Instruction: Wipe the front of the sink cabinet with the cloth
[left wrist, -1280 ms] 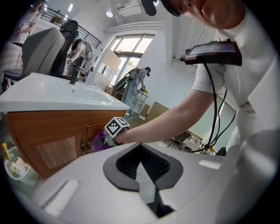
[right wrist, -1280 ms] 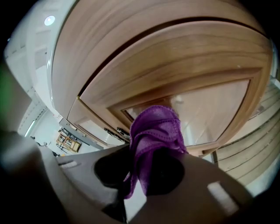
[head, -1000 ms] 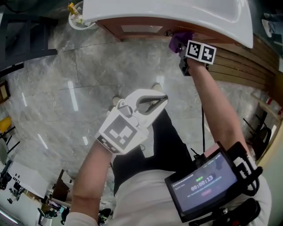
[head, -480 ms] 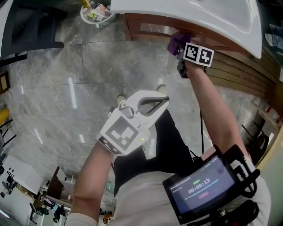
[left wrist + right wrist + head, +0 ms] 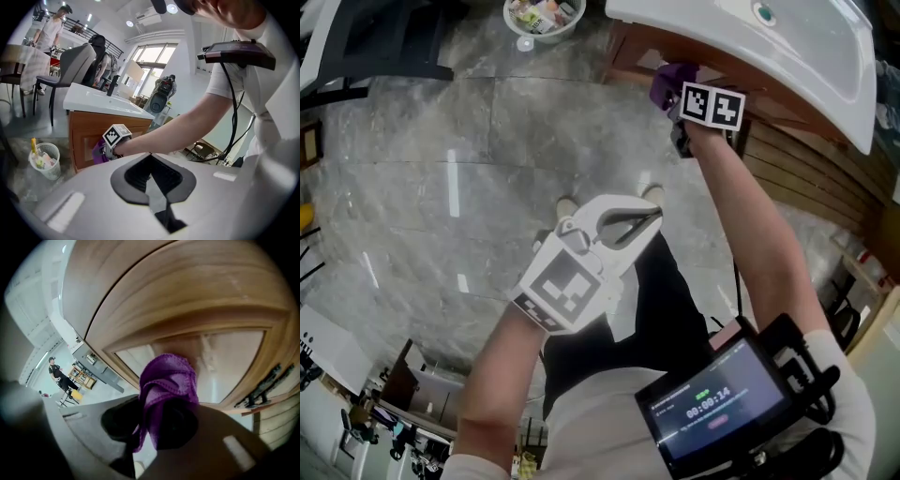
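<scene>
A purple cloth (image 5: 667,85) is bunched in my right gripper (image 5: 675,96), which is shut on it and presses it against the wooden front of the sink cabinet (image 5: 630,49), just under the white sink (image 5: 787,47). In the right gripper view the cloth (image 5: 168,380) fills the jaws of the right gripper (image 5: 159,427) and touches the cabinet's recessed door panel (image 5: 225,362). My left gripper (image 5: 649,214) hangs over the floor, well back from the cabinet, shut and holding nothing. The left gripper view shows the left gripper (image 5: 157,206), the cabinet (image 5: 84,136) and the cloth (image 5: 97,152).
A white waste bin (image 5: 542,17) with rubbish stands on the grey marble floor (image 5: 441,187) left of the cabinet. A slatted wooden wall (image 5: 806,159) runs to the cabinet's right. A screen device (image 5: 722,403) hangs at the person's chest. Chairs and people show far behind the sink (image 5: 98,101).
The head view has swung, so the sink and bin now sit further right and lower. The right gripper stays pressed on the cabinet front with the cloth. The left gripper has barely moved.
</scene>
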